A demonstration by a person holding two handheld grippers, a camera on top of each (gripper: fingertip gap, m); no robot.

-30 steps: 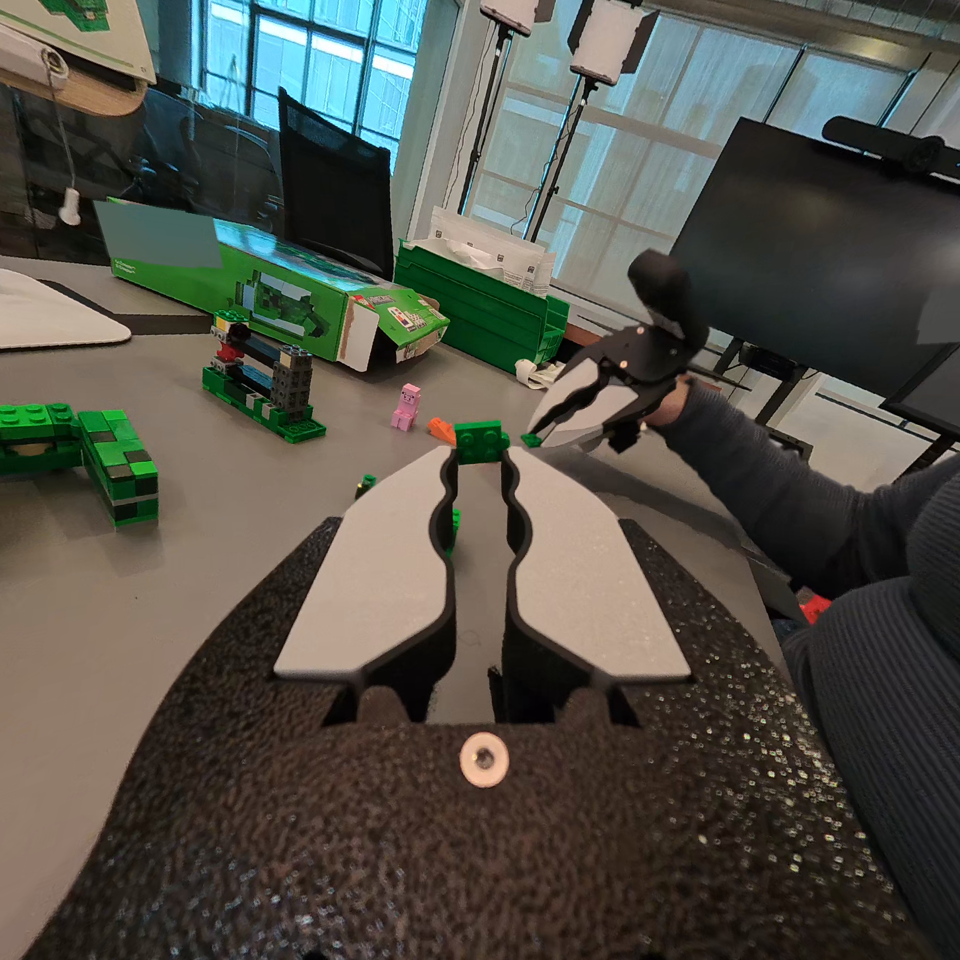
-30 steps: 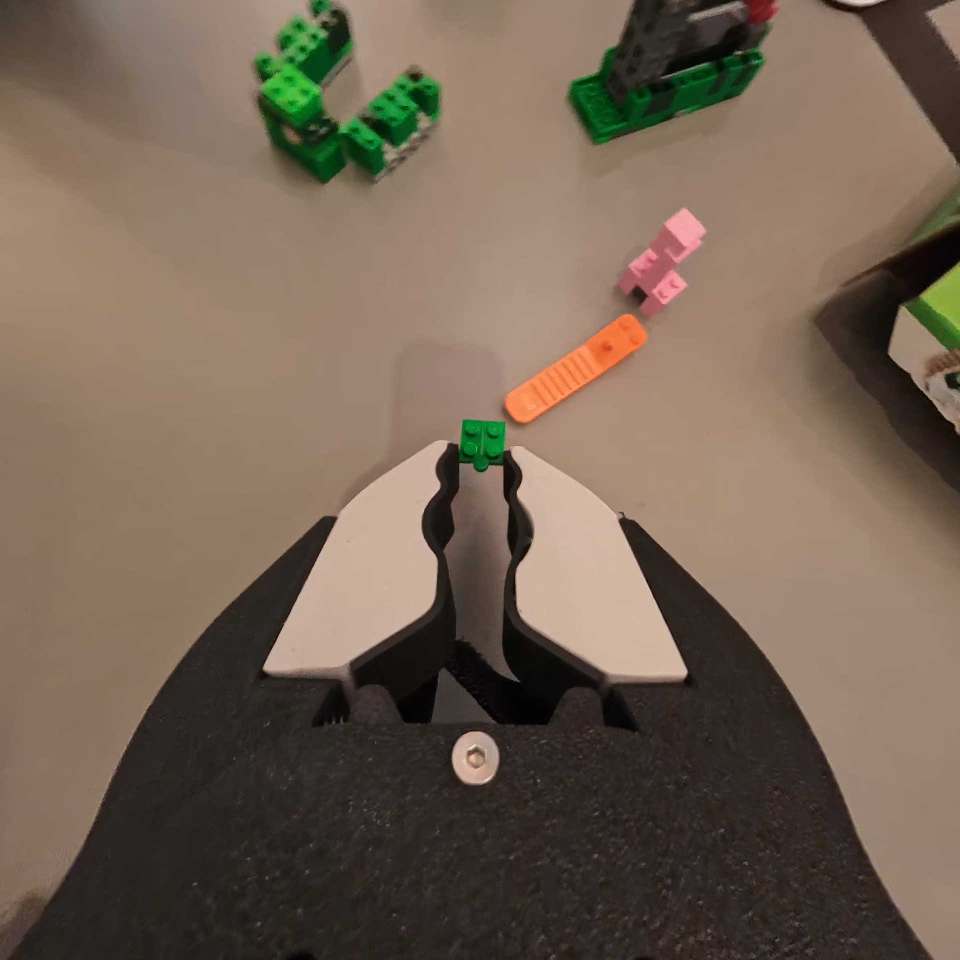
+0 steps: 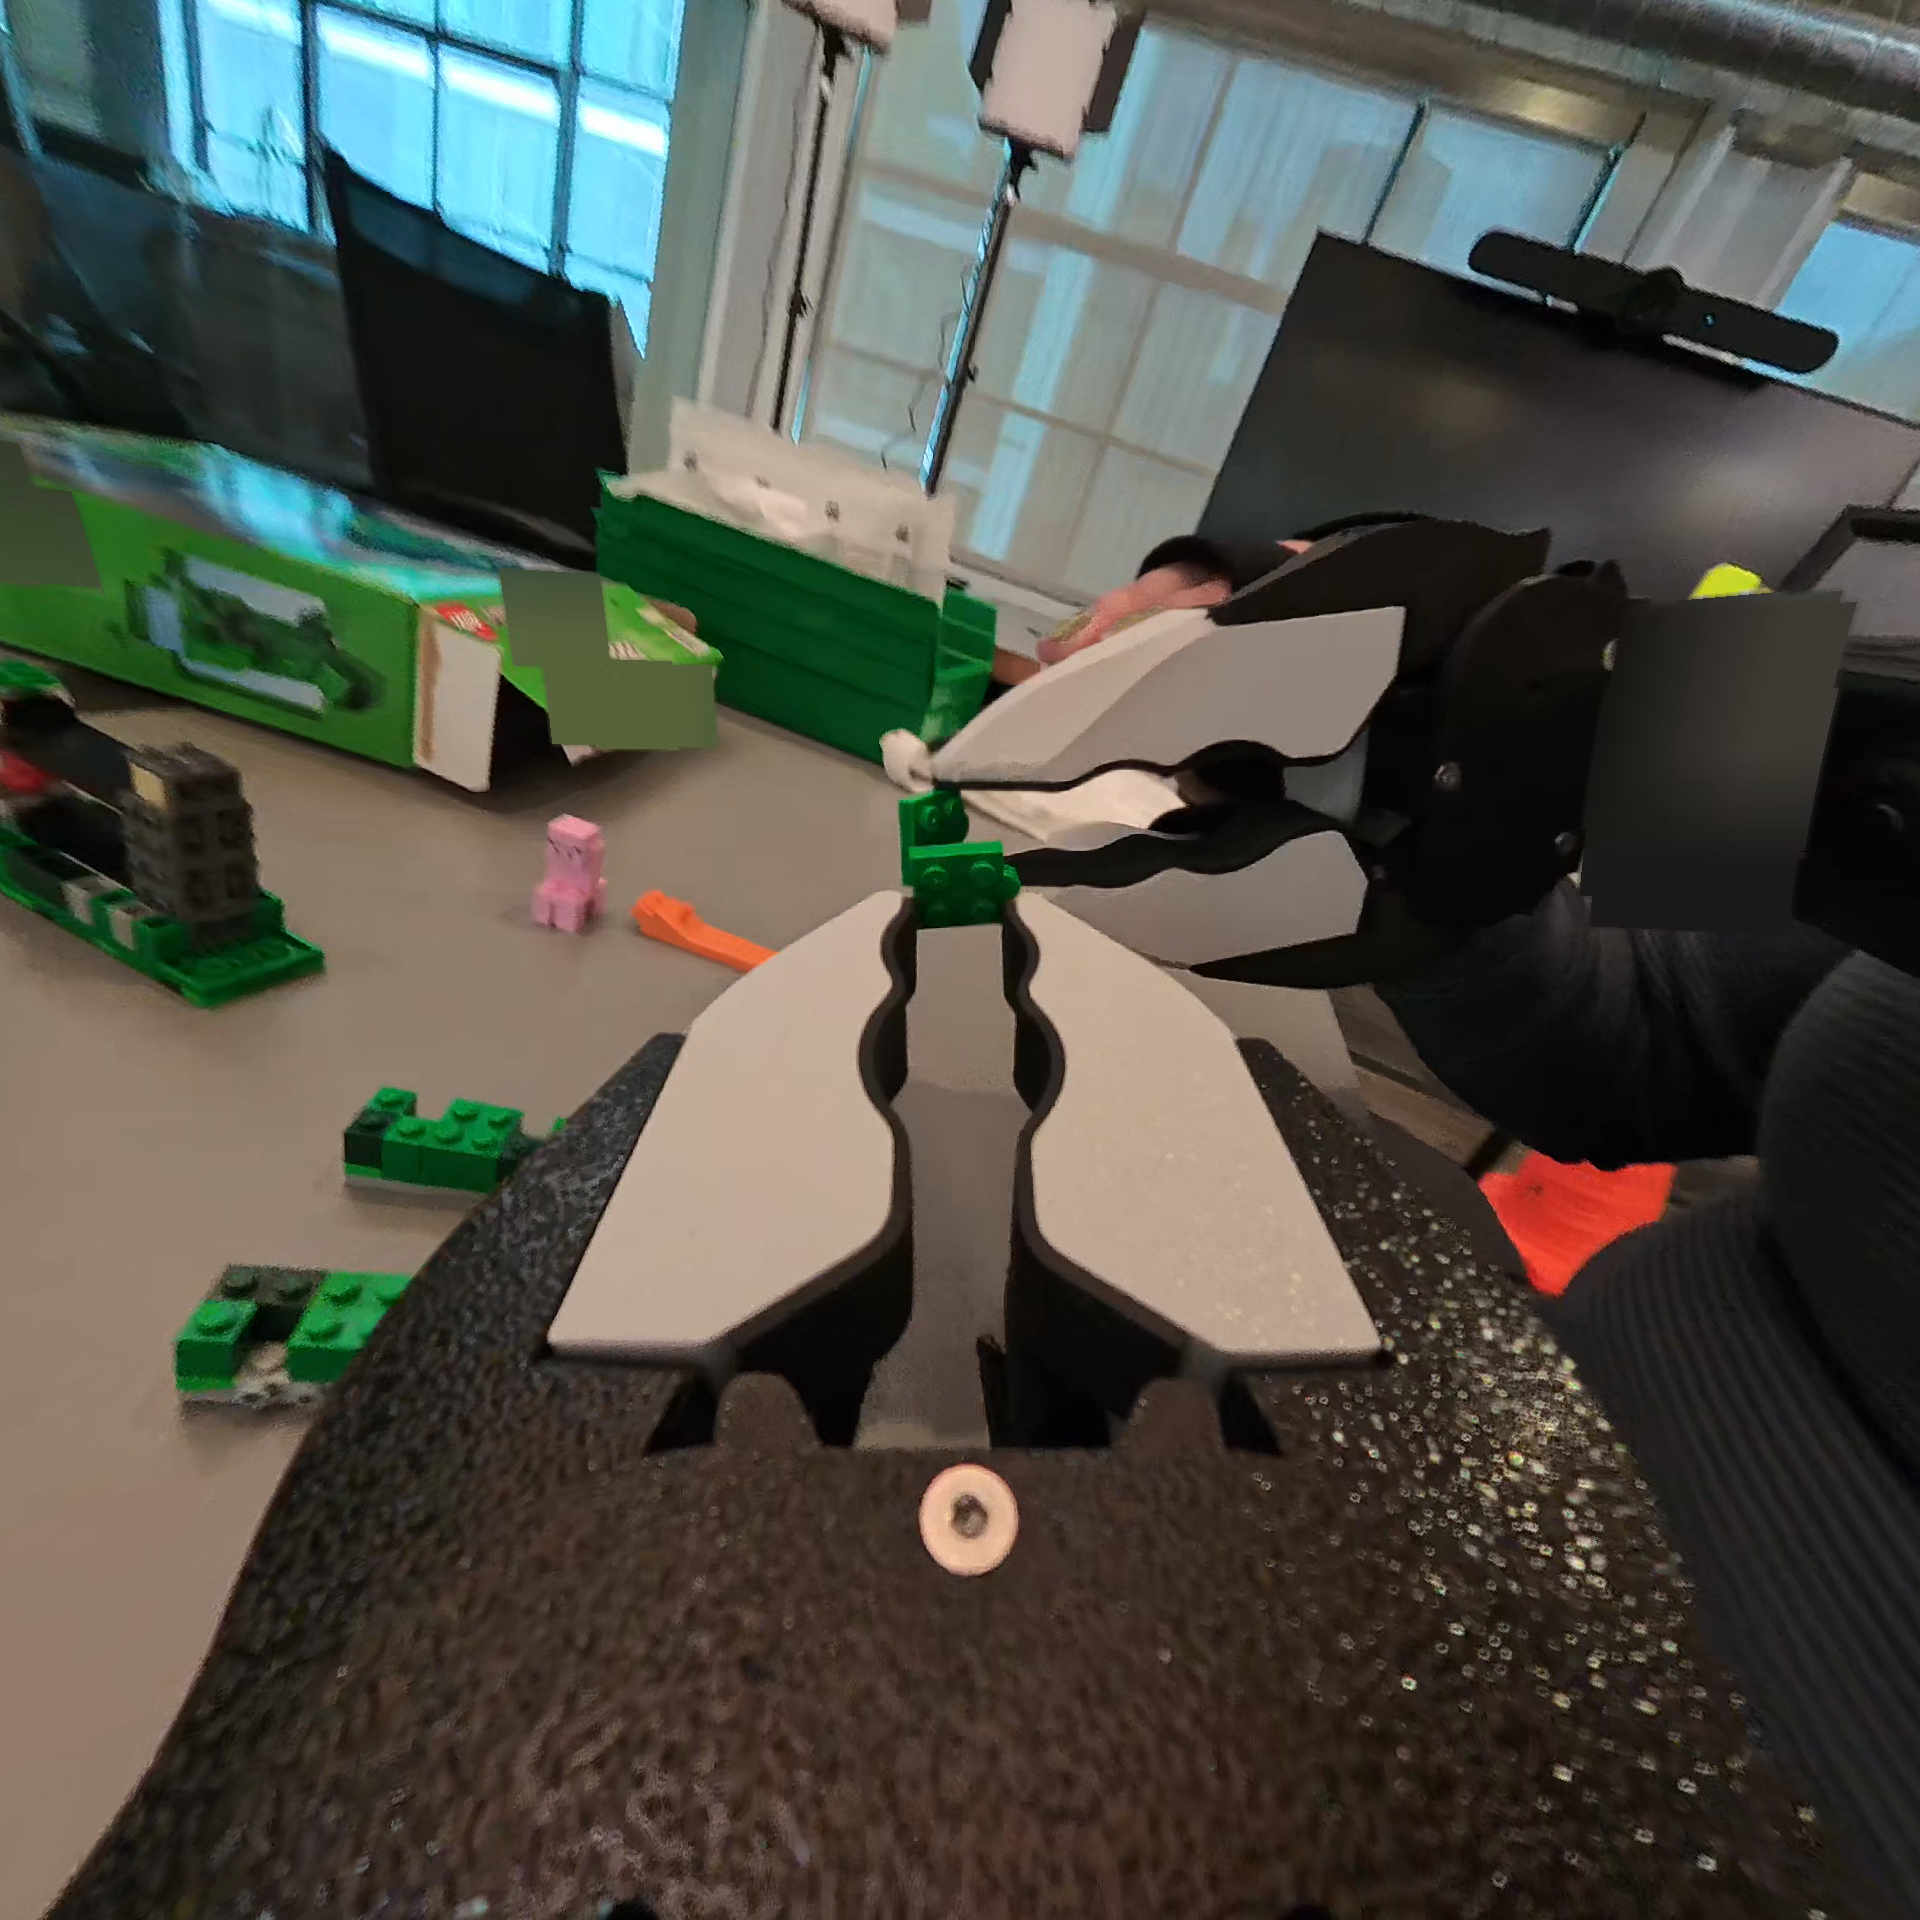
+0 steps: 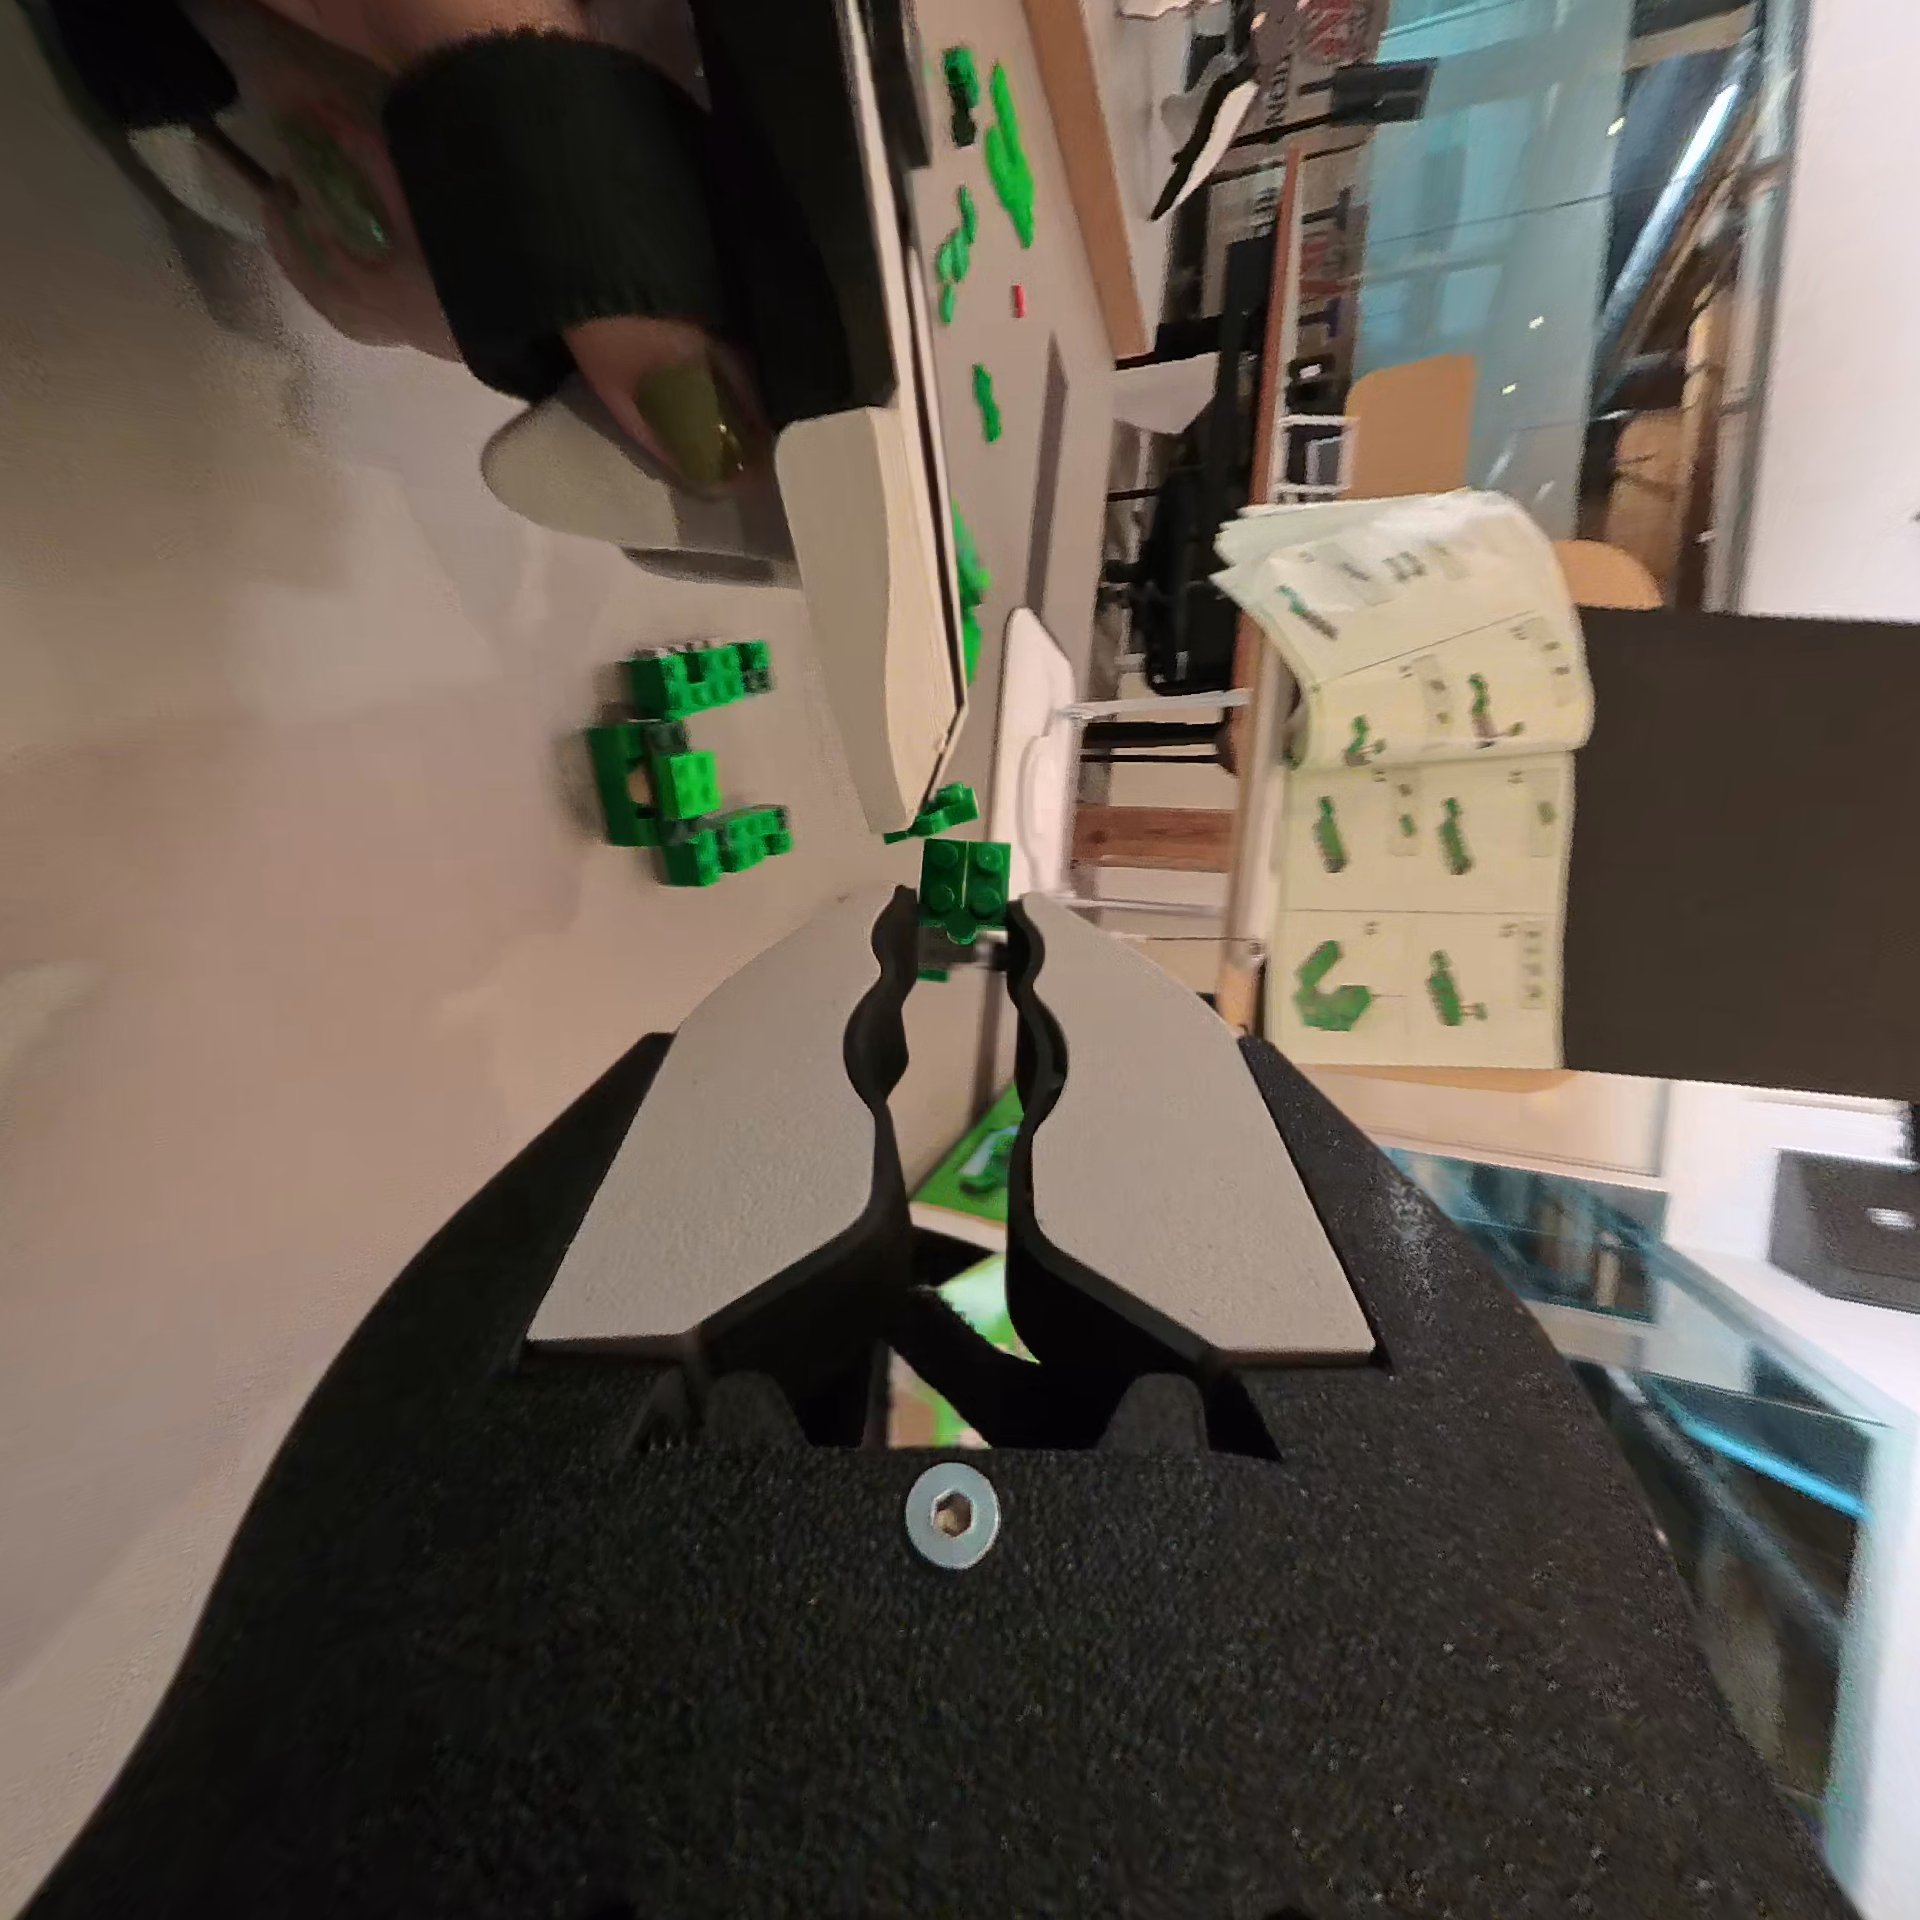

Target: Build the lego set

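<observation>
My left gripper (image 3: 954, 909) is shut on a small green plate (image 3: 956, 883) and holds it above the grey table (image 3: 416, 1018). My right gripper (image 3: 971, 821) comes in from the right, rolled on its side, shut on a smaller green piece (image 3: 933, 821). That piece sits just above the left plate, touching it or nearly so. In the right wrist view, which is rolled sideways, my right gripper (image 4: 961, 914) holds its green piece (image 4: 964, 883). The left gripper's finger (image 4: 873, 644) and plate (image 4: 940, 810) meet it from above.
On the table are a pink pig figure (image 3: 569, 873), an orange brick separator (image 3: 696, 930), a grey-black build on a green base (image 3: 166, 883), green sub-builds (image 3: 436, 1143) (image 3: 281, 1330), an open green box (image 3: 260, 634) and green bins (image 3: 790, 634). An instruction booklet (image 4: 1434, 779) stands beyond.
The right gripper has rolled onto its side and come close to the left one. The two held green pieces, apart before, now meet tip to tip. Both grippers stay shut.
</observation>
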